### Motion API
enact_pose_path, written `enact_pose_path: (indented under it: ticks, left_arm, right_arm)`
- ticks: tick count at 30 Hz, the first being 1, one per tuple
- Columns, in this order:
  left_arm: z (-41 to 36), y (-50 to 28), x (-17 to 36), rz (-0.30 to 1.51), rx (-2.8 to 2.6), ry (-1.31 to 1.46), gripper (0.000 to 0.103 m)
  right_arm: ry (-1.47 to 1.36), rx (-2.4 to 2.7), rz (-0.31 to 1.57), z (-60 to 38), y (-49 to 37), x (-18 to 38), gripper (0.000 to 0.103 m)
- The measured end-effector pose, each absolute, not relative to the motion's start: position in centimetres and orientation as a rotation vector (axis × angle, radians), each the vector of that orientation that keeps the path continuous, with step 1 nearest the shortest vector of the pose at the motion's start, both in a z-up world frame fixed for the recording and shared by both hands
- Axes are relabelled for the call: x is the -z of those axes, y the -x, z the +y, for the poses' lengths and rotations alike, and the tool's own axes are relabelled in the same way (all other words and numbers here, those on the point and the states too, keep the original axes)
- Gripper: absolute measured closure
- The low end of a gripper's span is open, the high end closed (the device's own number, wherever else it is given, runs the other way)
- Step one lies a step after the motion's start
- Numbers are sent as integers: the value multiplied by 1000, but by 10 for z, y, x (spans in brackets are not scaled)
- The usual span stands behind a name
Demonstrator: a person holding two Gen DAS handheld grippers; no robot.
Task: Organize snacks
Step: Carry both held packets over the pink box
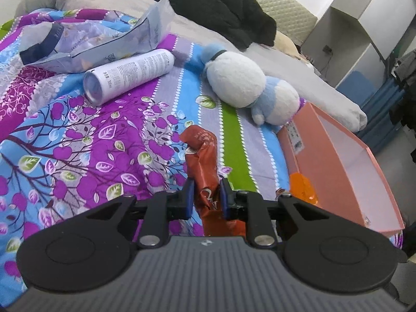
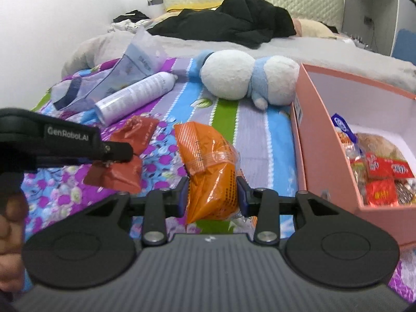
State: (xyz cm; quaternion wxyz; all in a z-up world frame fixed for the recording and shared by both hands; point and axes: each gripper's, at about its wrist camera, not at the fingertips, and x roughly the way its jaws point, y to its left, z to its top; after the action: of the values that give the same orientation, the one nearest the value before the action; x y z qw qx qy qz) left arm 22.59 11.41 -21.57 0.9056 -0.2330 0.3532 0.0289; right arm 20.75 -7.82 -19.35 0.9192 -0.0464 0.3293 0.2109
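So the left gripper (image 1: 206,197) has its fingers pinching a red snack bag (image 1: 205,166), and the right gripper (image 2: 212,192) pinches an orange snack bag (image 2: 209,166), both over the bedspread (image 1: 78,140) just left of the pink box (image 2: 325,140).

Showing a bedspread (image 1: 78,135) in purple, blue, lilac and green stripes, with purple tree-and-leaf print and white dotted lines. Reading rust-red on the packet (image 1: 205,166) between blue pads (image 1: 189,195) of the black left tool (image 1: 206,195). Reading orange on the packet (image 2: 210,166) in the black right tool (image 2: 212,191). Showing a salmon-pink box (image 2: 322,135), white inside, red wrappers within. Displaying a white-and-pale-blue plush (image 1: 247,83), white can (image 1: 130,75) with grey print, pale blue-grey bag (image 1: 85,41), black clothing (image 1: 228,13).
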Motion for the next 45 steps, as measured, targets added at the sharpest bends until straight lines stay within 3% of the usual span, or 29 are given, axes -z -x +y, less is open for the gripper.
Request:
enact_pose_path:
  ticks: [9,22,37,45]
  left_arm:
    - [105,-192,188,728,-40,409,80]
    - [68,-163,146,672,39,364,81]
    - [-19,-182,109,631,213,251,81]
    - [-63,-232,117,663,299,205,81]
  right_arm:
    - [-8,-457,731,-104,-183,179,63]
    - [-47,-458,649,-131,-162,131,63]
    - [-55,-358,574,-198,-151,98,63]
    - [-40,-247,544,-232,-177,106,63]
